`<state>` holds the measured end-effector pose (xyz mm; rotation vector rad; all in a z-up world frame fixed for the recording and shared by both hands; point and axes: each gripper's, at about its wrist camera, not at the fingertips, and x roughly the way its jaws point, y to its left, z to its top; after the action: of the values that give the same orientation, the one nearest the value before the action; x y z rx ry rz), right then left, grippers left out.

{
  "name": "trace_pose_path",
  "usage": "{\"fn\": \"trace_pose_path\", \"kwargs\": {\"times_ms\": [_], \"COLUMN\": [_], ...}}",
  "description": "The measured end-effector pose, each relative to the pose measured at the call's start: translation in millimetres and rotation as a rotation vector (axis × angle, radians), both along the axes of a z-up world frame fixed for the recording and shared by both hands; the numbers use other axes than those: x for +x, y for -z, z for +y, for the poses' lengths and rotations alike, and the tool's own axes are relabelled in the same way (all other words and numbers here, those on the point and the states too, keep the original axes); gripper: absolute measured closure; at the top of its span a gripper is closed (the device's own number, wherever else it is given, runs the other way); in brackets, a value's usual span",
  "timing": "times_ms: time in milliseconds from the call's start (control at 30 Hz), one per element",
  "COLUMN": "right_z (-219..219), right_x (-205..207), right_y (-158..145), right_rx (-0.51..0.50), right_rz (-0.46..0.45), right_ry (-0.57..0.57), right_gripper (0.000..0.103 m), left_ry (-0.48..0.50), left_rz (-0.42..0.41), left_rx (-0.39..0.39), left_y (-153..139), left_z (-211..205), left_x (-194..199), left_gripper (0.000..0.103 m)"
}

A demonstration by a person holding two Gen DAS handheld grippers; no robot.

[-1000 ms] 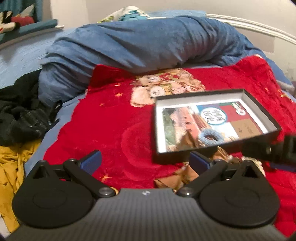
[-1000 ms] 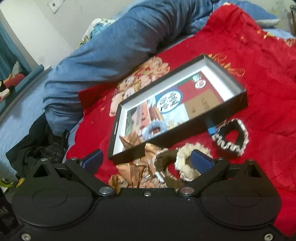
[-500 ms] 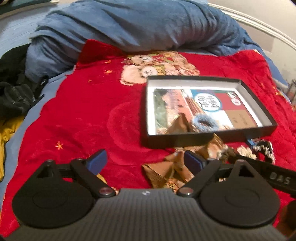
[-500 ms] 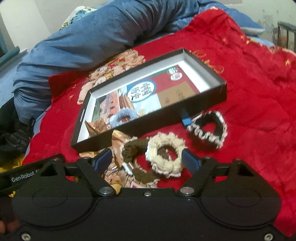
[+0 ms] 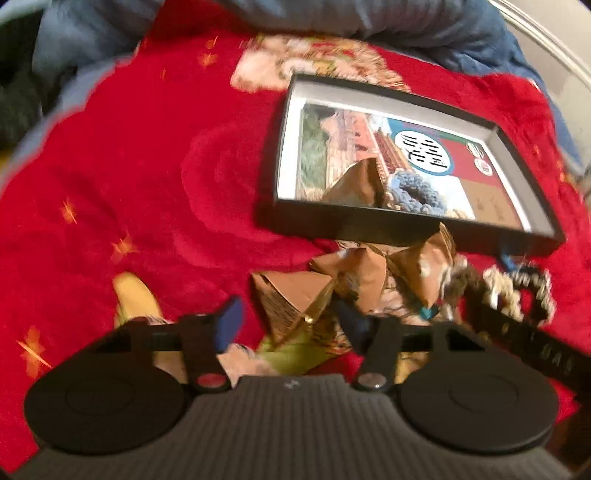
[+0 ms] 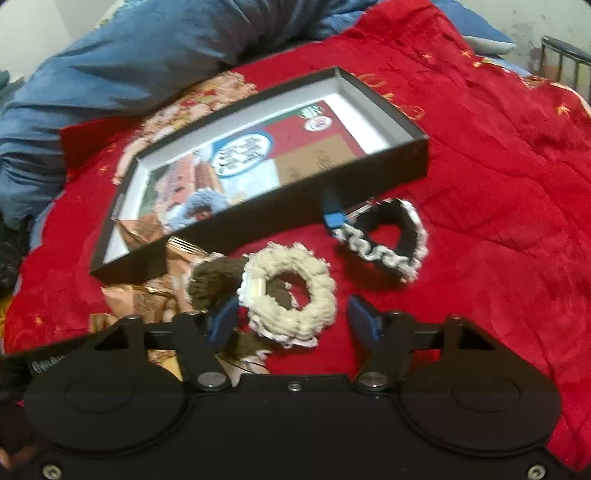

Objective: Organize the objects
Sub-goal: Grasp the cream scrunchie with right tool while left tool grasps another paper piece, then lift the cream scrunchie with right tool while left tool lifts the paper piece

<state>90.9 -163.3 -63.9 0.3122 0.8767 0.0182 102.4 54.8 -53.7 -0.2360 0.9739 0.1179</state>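
A shallow black box [image 5: 406,229] [image 6: 258,229] lies on a red blanket, holding a blue scrunchie [image 5: 417,192] [image 6: 201,206] and a brown paper packet [image 5: 354,184]. In front of it lie several brown packets [image 5: 291,295] [image 6: 144,299], a cream scrunchie [image 6: 291,299], a brown scrunchie [image 6: 210,280] and a black-and-white scrunchie [image 6: 384,240] [image 5: 517,291]. My left gripper [image 5: 291,325] is open just above a brown packet. My right gripper [image 6: 291,317] is open with the cream scrunchie between its fingers.
A rolled blue duvet [image 6: 147,62] [image 5: 369,22] lies behind the box. Dark clothes [image 5: 18,92] are heaped at the far left. A metal frame [image 6: 565,55] stands at the far right. The red blanket [image 5: 129,166] spreads left of the box.
Both grippers have moved down and forward toward the pile in front of the box. The left now hovers over a brown packet, the right straddles the cream scrunchie.
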Motion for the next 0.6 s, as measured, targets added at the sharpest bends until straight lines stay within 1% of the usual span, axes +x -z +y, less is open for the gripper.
{"fn": "trace_pose_path", "kwargs": {"times_ms": [33,67,100,133,167,267,333,367,467,600], "right_z": [-1,-2,-3,-5,-6,-8,-9,-8,-8,-11], "right_x": [-1,-2,-2,-4,-5,-6,-6,-6,-5,-3], "right_y": [1,1,0,0,0,0,0,0,0,-2], "right_rx": [0.007,0.021,0.036,0.051,0.063,0.100,0.120,0.127,0.144,0.165], "right_rz": [-0.001,-0.004,-0.007,-0.013,-0.019,-0.022,-0.020,-0.016,-0.009,-0.005], "right_ry": [0.003,0.010,0.020,0.034,0.042,0.046,0.039,0.033,0.024,0.015], "right_gripper": [0.048,0.050,0.053,0.054,0.055,0.061,0.072,0.075,0.079,0.080], "left_ry": [-0.034,-0.056,-0.071,-0.078,-0.081,-0.084,-0.089,-0.094,-0.099,-0.103], "left_rz": [0.012,0.008,-0.001,-0.006,-0.009,-0.017,-0.020,-0.020,-0.017,-0.015], "left_rx": [-0.023,-0.034,-0.037,-0.030,-0.020,0.010,0.027,0.031,0.033,0.033], "left_y": [4,7,8,8,7,6,6,5,3,1], "left_z": [3,4,5,4,1,-5,-8,-9,-10,-9], "left_x": [2,3,3,3,3,0,-2,-3,-5,-5], "left_gripper": [0.048,0.053,0.059,0.060,0.063,0.067,0.068,0.070,0.071,0.071]}}
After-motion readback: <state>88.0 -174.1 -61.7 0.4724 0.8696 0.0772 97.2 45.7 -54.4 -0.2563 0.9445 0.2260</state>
